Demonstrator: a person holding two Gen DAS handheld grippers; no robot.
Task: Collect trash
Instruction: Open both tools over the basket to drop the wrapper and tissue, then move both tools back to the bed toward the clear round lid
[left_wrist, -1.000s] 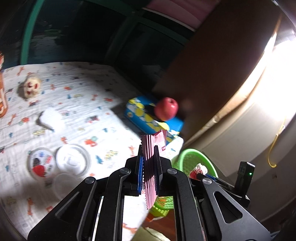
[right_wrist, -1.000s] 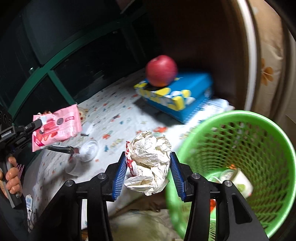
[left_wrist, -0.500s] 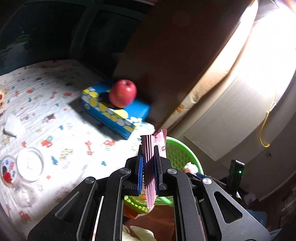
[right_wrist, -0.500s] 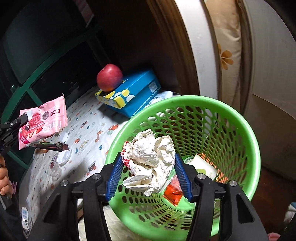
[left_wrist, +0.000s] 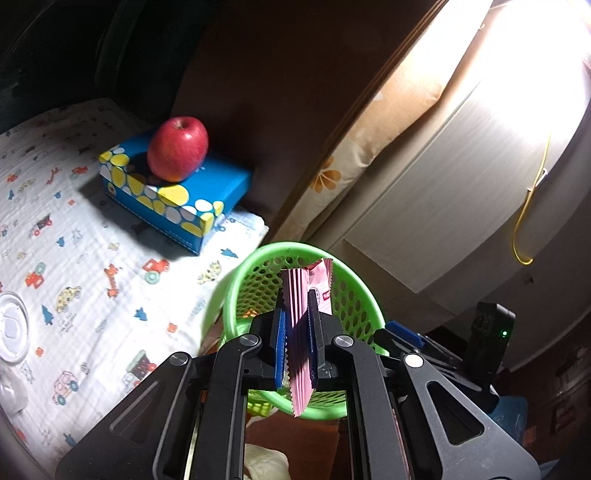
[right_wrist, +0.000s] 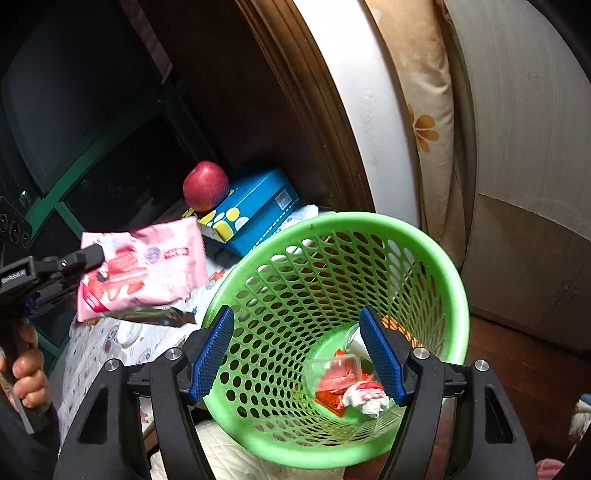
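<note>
At centre frame of left-wrist view, left tool (left_wrist: 295, 343) pinches pink wrapper (left_wrist: 301, 325) edge-on, above green basket (left_wrist: 255, 258). Wrapper: light, thin, floppy, slick; grip near crimped seam. Right tool (right_wrist: 299, 354) gapes wide, holding nothing, over basket w/ trash at bottom.

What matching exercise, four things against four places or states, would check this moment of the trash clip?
Things:
1. pink wrapper
2. apple
3. crumpled paper
4. right gripper

Places or states:
A. on top of the blue tissue box
B. open, holding nothing, above the green basket
C. pinched in the left gripper
D. at the bottom of the green basket

Pairs: 1-C, 2-A, 3-D, 4-B
</note>
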